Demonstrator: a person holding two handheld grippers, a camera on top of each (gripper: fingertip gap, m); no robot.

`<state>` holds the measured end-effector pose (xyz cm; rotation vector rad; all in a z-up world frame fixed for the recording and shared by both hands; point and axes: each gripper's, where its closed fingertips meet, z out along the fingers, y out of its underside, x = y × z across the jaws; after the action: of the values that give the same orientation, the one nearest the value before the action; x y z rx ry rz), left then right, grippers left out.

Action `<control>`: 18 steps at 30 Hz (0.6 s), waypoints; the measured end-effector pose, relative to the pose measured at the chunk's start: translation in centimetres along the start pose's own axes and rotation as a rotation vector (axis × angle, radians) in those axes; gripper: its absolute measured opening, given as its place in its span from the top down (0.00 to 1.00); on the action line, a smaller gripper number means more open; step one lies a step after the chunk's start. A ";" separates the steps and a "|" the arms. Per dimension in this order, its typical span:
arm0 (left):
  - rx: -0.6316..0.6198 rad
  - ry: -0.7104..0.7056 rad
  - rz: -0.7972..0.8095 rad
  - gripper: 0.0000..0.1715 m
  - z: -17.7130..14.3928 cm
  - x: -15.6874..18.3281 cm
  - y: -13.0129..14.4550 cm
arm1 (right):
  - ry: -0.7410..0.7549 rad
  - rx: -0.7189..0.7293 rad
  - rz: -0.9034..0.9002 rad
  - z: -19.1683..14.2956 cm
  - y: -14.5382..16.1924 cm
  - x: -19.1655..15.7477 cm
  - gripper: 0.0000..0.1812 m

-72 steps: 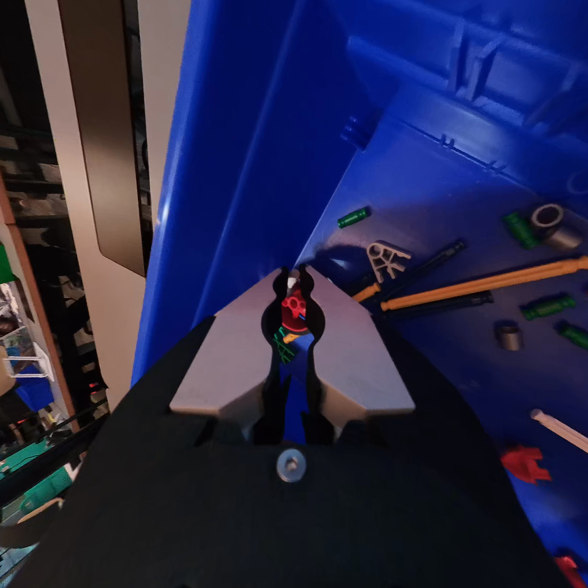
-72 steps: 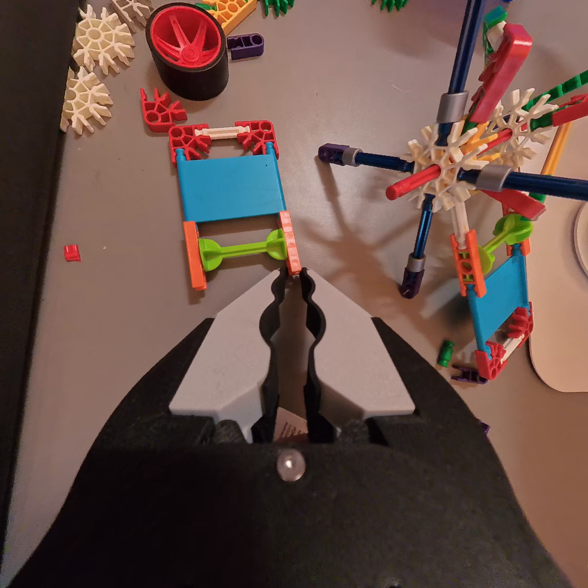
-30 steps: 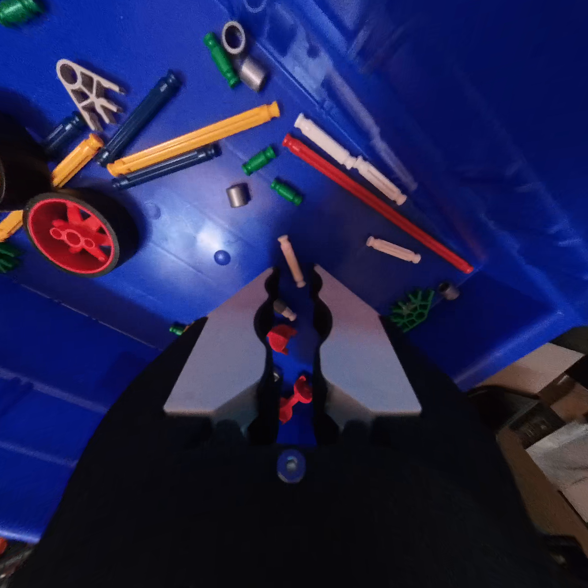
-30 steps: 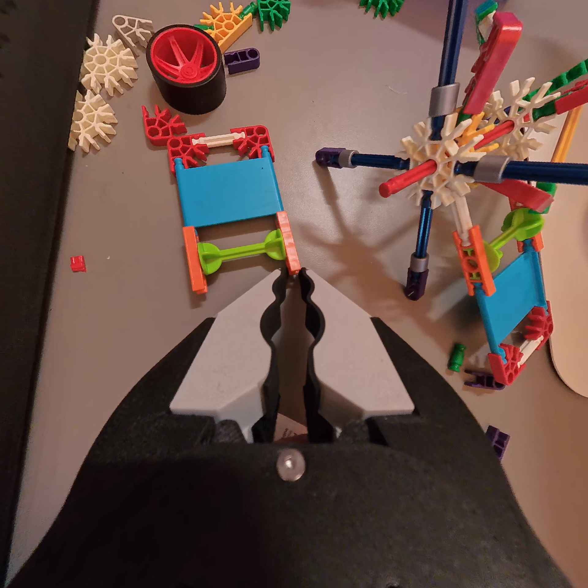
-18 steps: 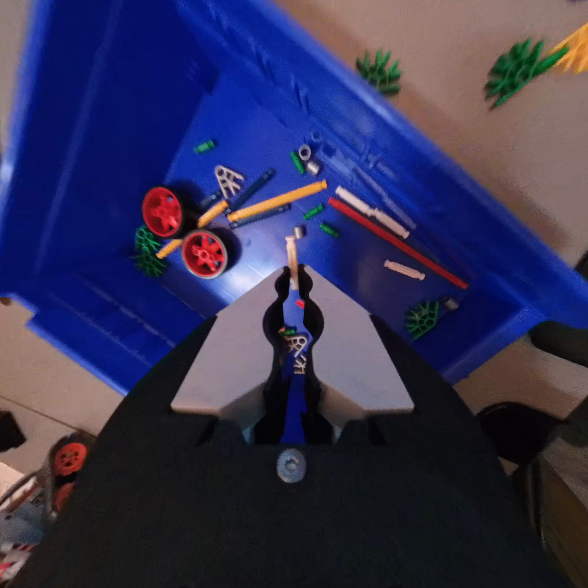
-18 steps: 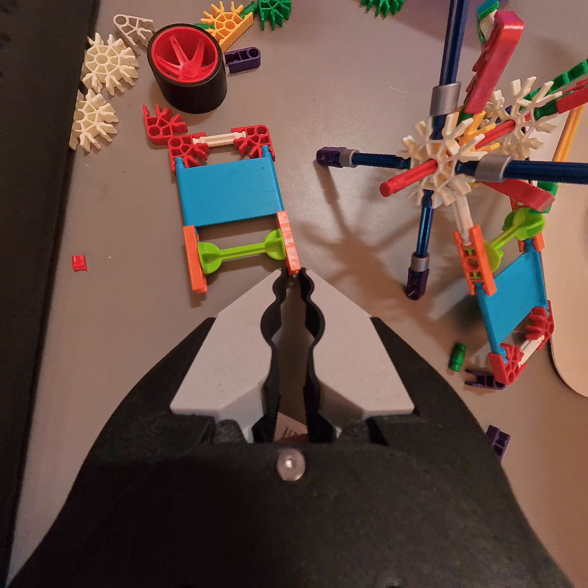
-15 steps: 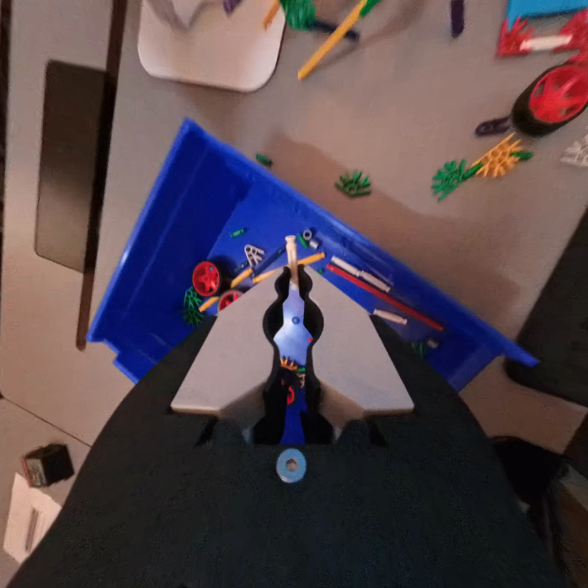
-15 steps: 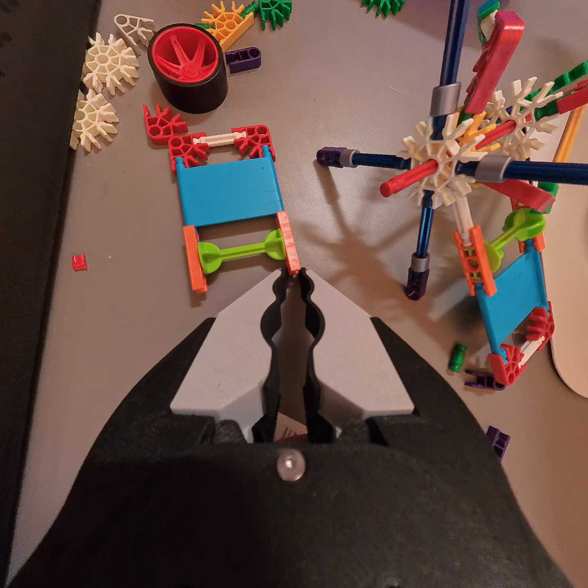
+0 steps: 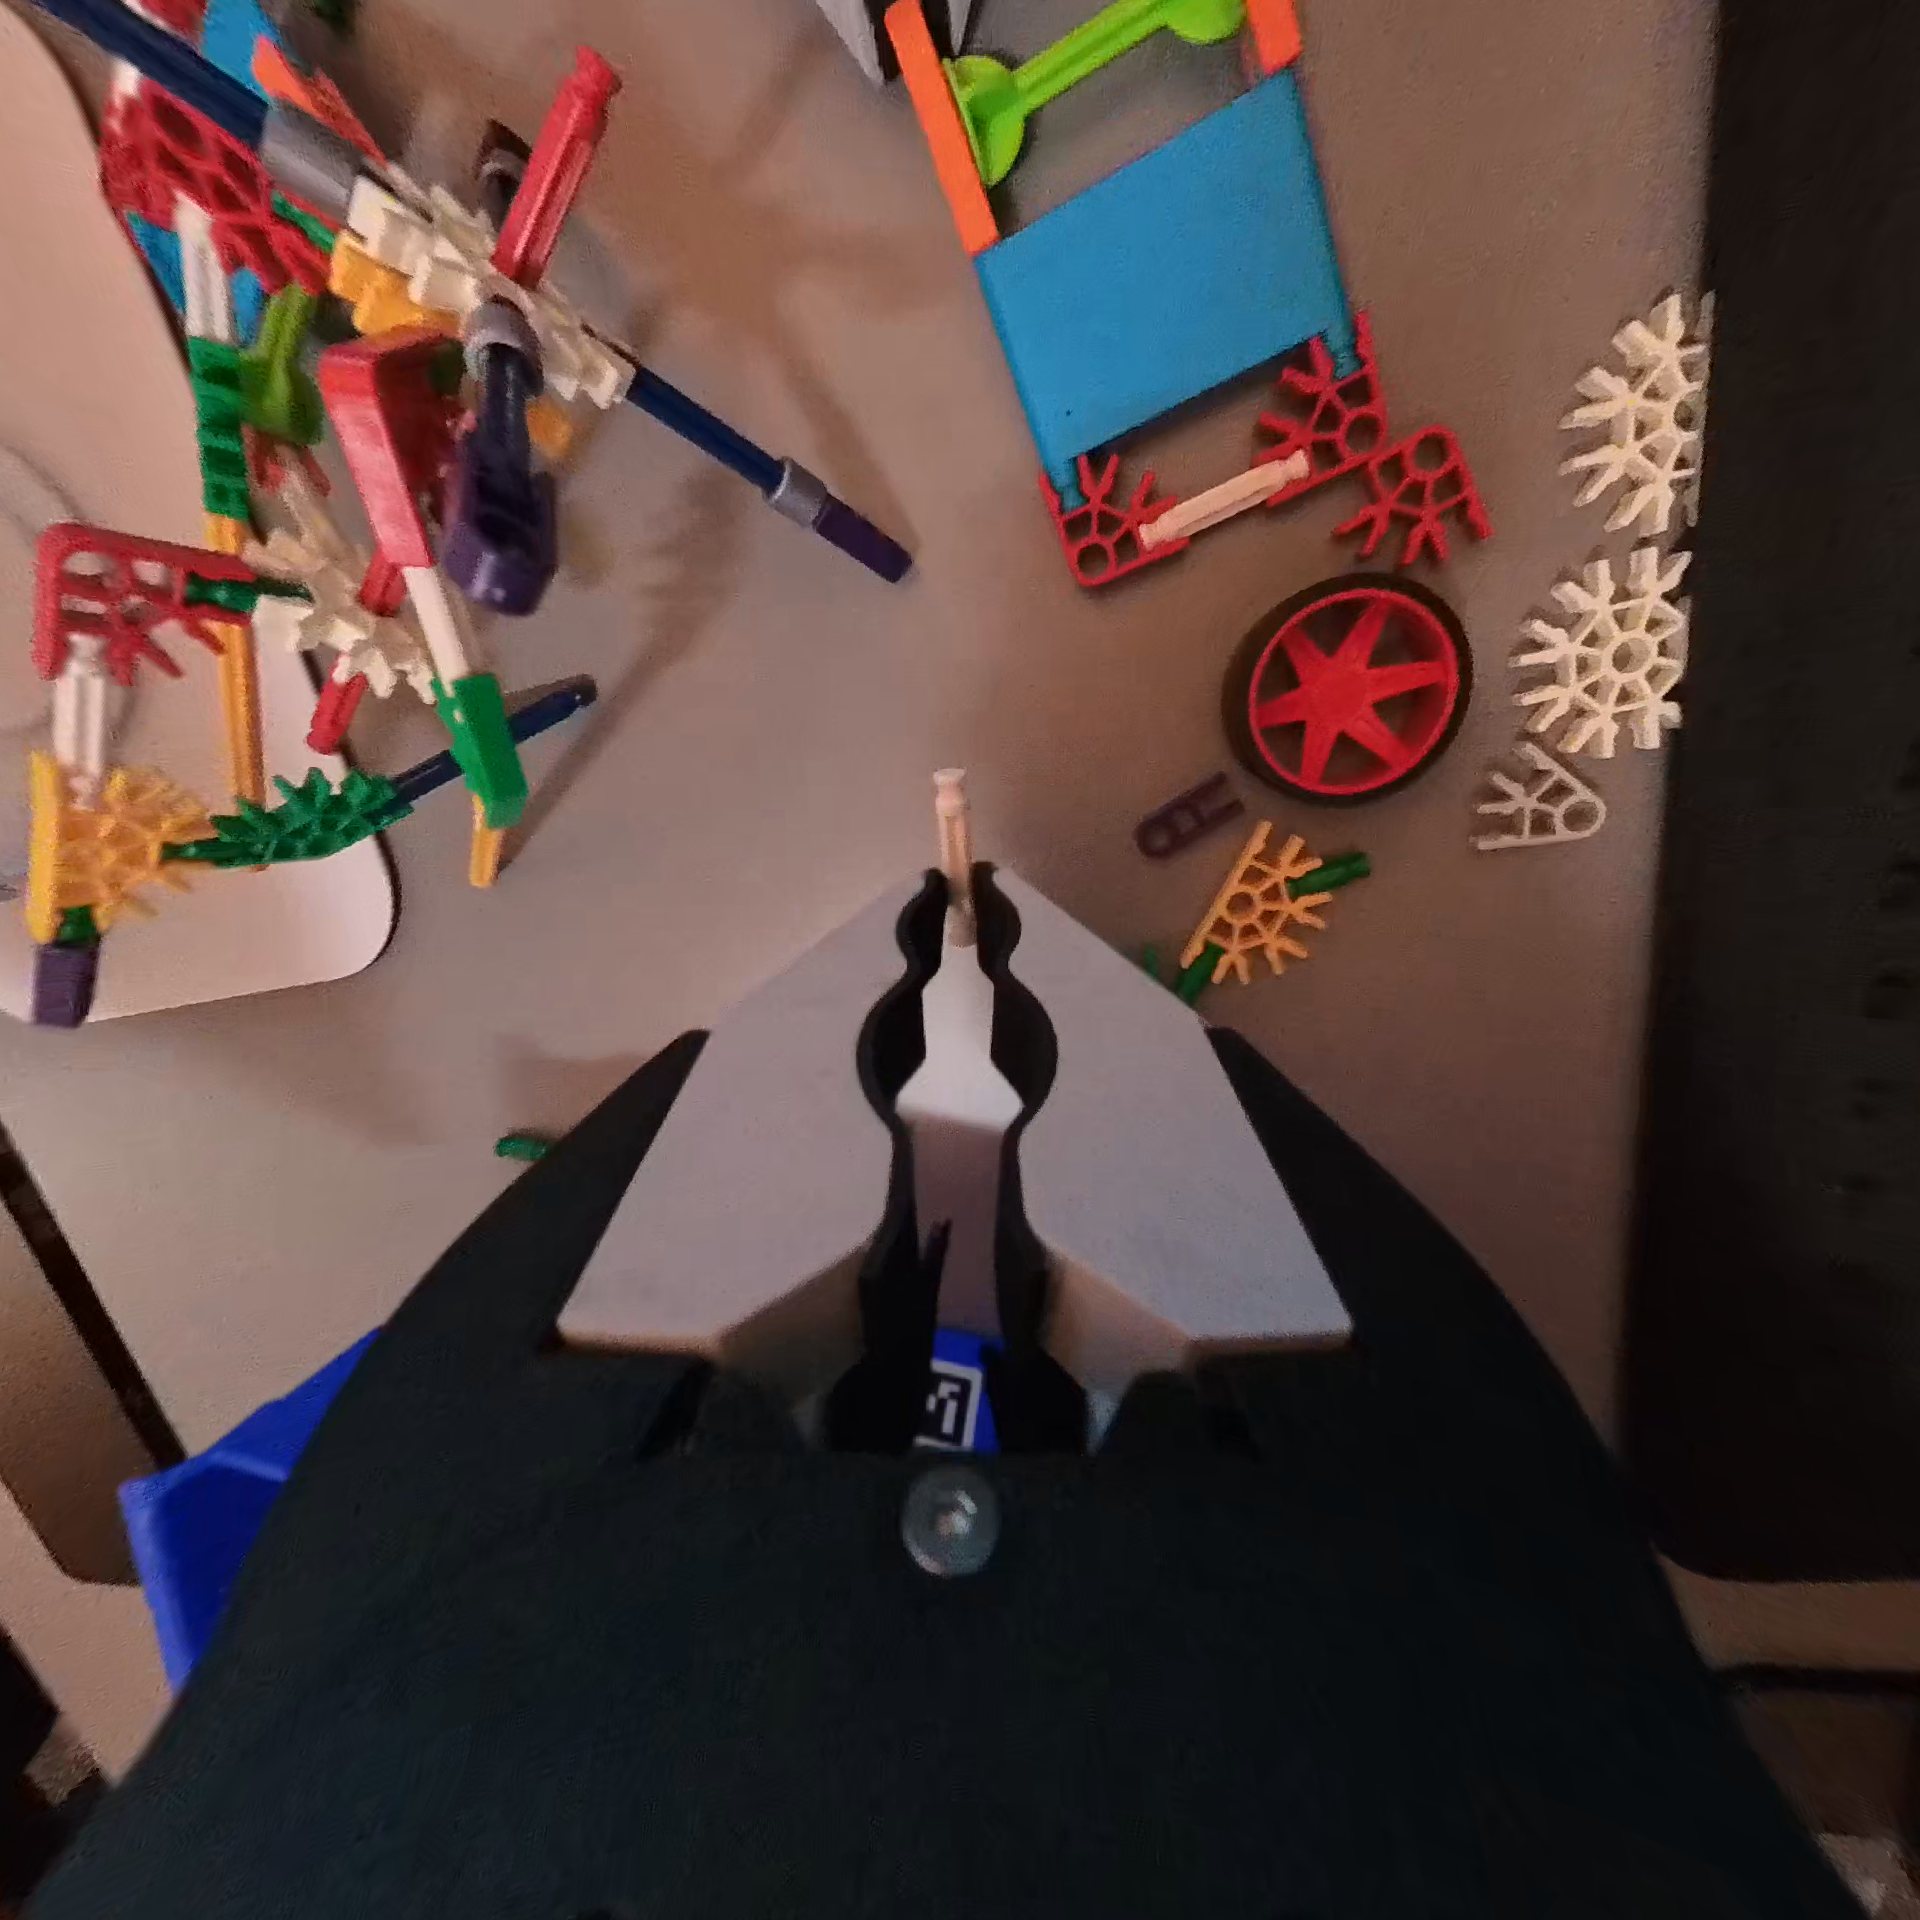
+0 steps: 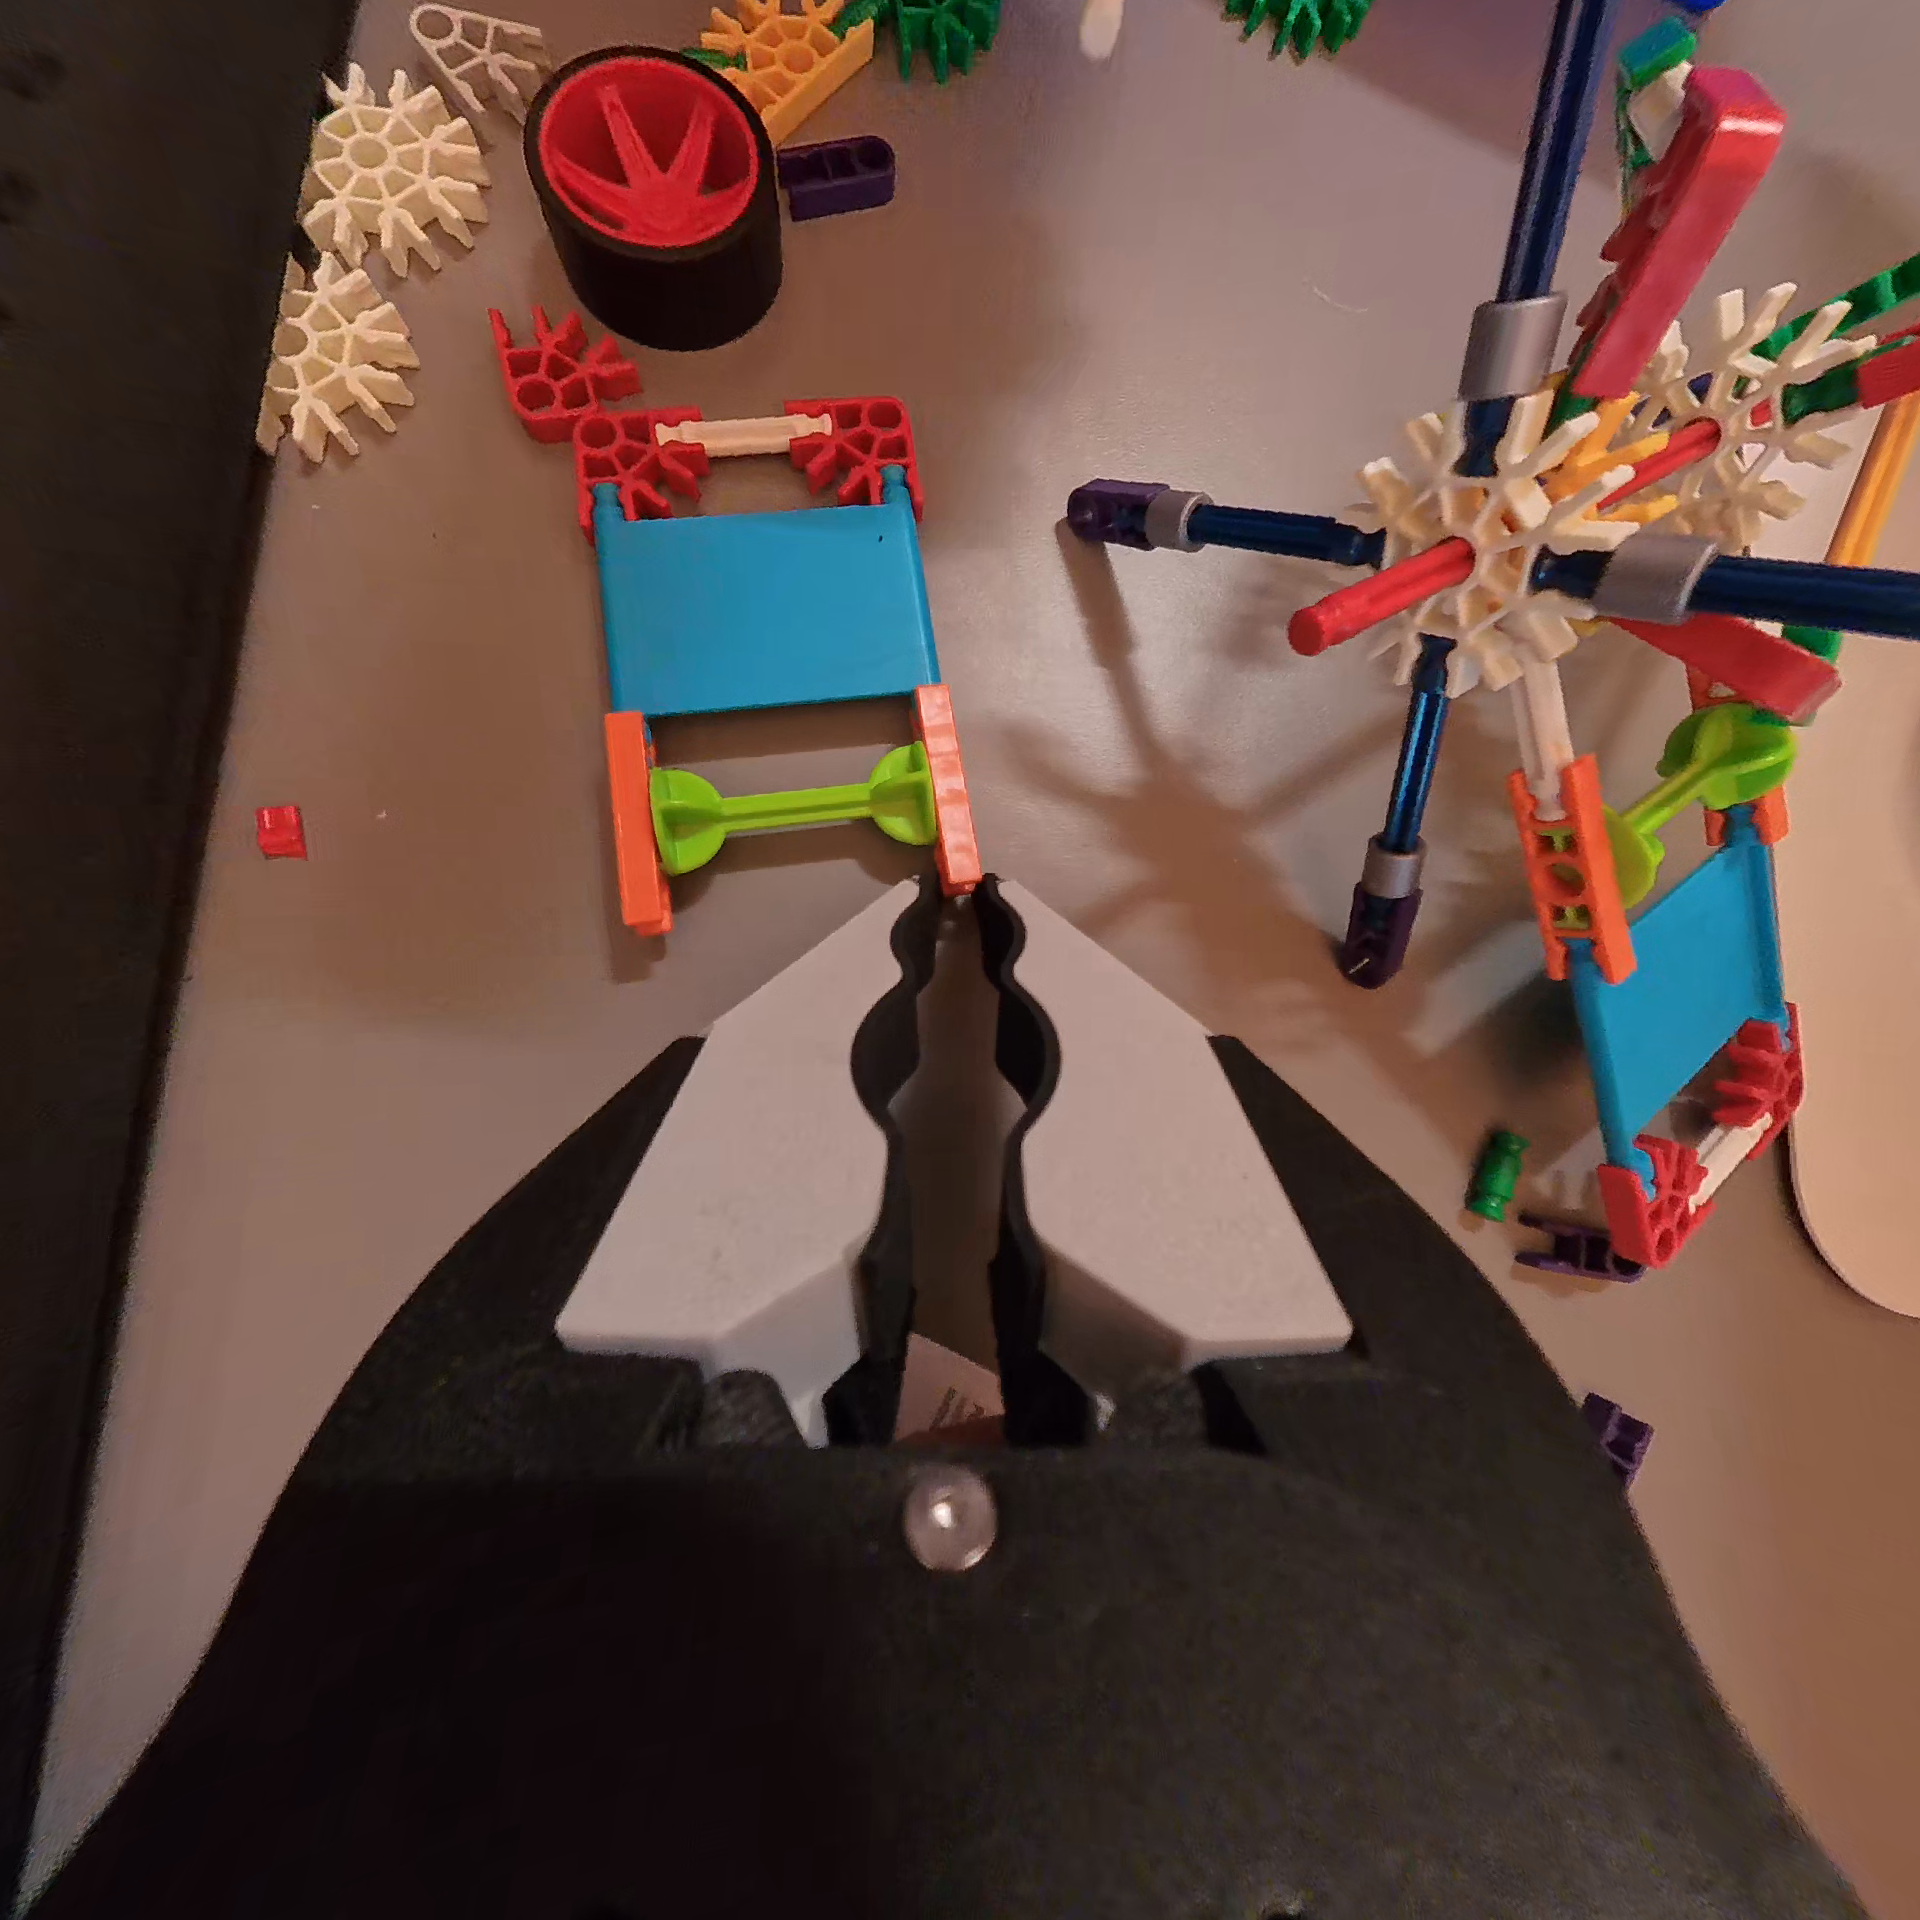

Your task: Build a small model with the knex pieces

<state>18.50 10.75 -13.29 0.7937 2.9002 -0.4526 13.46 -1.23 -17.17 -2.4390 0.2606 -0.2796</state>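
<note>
**Over the counter, a little rod in a tight pinch**

Above the grey counter (image 9: 790, 727), the left gripper (image 9: 957, 902) is squeezed almost closed on a small cream rod (image 9: 950, 821). Only the bottom end of the rod sits between the tips. The rest sticks out in front, up in the air and touching nothing. It looks light, thin and stiff, made of smooth plastic, so it could slip or twist. Holding it nearer its middle would likely feel safer.

Close by on the counter lie a red wheel with a black tyre (image 9: 1351, 688), a yellow fan-shaped piece (image 9: 1257, 906), a small purple clip (image 9: 1187, 817) and white snowflake pieces (image 9: 1603, 652).

The right gripper (image 10: 957, 896) has its tips almost together, right at the end of an orange bar (image 10: 954, 798). I cannot tell if it is pinching the bar or only touching it. The bar is part of a flat blue panel frame (image 10: 767, 611) with a green rod (image 10: 792, 806) across it. This frame looks stiff and light.

A bigger spoked toy model (image 10: 1496, 566) stands off to the side.

A corner of a blue bin (image 9: 223, 1496) peeks out behind the left gripper. What is in it cannot be seen.
</note>
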 end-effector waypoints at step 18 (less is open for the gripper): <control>0.176 -0.134 -0.121 0.87 -6.5 -3.0 1.2 | -0.009 0.008 -0.001 0.0 0.0 -0.1 0.97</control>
<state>21.54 12.29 -6.86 0.5839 2.8217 -0.7520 13.32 -1.20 -17.18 -2.4317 0.2539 -0.2694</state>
